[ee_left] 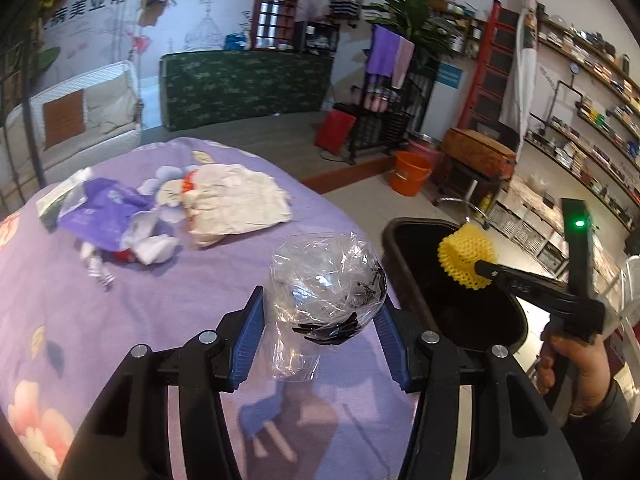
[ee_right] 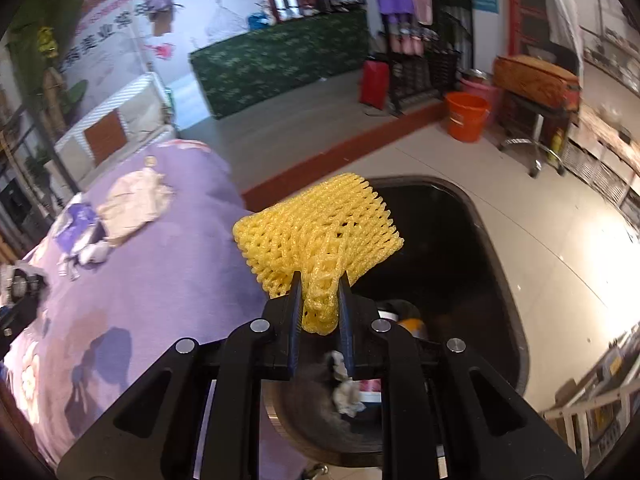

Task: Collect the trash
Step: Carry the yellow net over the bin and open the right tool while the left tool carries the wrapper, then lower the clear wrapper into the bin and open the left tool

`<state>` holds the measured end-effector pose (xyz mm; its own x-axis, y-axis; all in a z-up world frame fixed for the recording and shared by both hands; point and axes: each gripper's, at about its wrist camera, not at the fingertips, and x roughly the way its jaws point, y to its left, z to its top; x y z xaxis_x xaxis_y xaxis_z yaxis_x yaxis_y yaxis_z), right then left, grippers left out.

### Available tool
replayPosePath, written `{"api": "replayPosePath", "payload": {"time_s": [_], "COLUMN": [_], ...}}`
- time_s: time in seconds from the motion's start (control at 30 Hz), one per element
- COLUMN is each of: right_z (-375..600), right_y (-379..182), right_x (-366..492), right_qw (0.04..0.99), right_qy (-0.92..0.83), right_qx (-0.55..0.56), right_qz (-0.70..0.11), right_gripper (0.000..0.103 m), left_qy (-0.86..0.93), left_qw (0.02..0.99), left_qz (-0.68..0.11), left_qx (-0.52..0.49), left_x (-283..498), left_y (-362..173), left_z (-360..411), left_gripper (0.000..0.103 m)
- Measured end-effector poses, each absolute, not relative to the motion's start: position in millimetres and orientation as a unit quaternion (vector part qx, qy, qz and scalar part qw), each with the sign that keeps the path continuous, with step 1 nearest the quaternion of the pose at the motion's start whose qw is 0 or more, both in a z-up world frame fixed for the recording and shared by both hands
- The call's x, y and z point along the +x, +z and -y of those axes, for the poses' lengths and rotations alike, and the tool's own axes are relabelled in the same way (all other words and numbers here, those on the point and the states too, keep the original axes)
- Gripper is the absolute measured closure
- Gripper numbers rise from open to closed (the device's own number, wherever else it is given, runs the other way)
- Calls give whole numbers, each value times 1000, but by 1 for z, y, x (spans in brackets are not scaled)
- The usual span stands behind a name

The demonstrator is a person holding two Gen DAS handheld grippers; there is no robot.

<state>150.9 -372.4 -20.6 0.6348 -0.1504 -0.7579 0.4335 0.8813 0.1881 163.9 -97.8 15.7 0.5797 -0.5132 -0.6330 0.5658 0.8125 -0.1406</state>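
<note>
Shelves of goods line the shop wall, and in front a lilac floral cloth (ee_left: 120,320) covers what may be a bed or desk; I cannot tell which. Beside it on the floor stands a black bin (ee_right: 492,256). The right claw (ee_right: 320,304) is clamped on a yellow foam net (ee_right: 320,224), held over the bin mouth. The left claw (ee_left: 320,320) has its blue pads (ee_left: 248,340) partly apart on either side of a crumpled clear wrapper (ee_left: 328,276), which looks held over the cloth's edge, near the bin. To do this well, I would bring the net squarely over the dark opening before letting go, since it is light and could catch the rim, then bring the wrapper over likewise. Still on the cloth, well back, lie a purple packet (ee_left: 100,216) and crumpled paper (ee_left: 236,204). The bin's bottom is mostly dark; a few scraps show there but I cannot name them. The wrapper's trailing end blurs into the cloth, so the firmness of that grip is uncertain.
</note>
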Motion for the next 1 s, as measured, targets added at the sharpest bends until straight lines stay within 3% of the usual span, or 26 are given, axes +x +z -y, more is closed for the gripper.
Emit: {"api": "replayPosePath", "payload": {"time_s": [0.53,0.7,0.83,1.0], "right_z": [405,411,411,418], "right_y": [-104,-108,-103,-85], "right_x": [159,158,152,140], "right_qw": [821,820,829,842], "right_qy": [-190,-185,-192,-213], "right_qx": [248,265,261,258], "right_qz": [-478,-473,-457,-424], "right_gripper": [84,43,36,35], "left_qy": [-369,-383,-391,-403], "left_qw": [849,834,823,813], "left_qz": [-369,-388,-401,-409], "left_qx": [84,86,93,97], "left_x": [147,148,150,154], "left_y": [-8,-16,-22,-24], "left_z": [163,178,191,210], "left_gripper": [51,51,51,51]}}
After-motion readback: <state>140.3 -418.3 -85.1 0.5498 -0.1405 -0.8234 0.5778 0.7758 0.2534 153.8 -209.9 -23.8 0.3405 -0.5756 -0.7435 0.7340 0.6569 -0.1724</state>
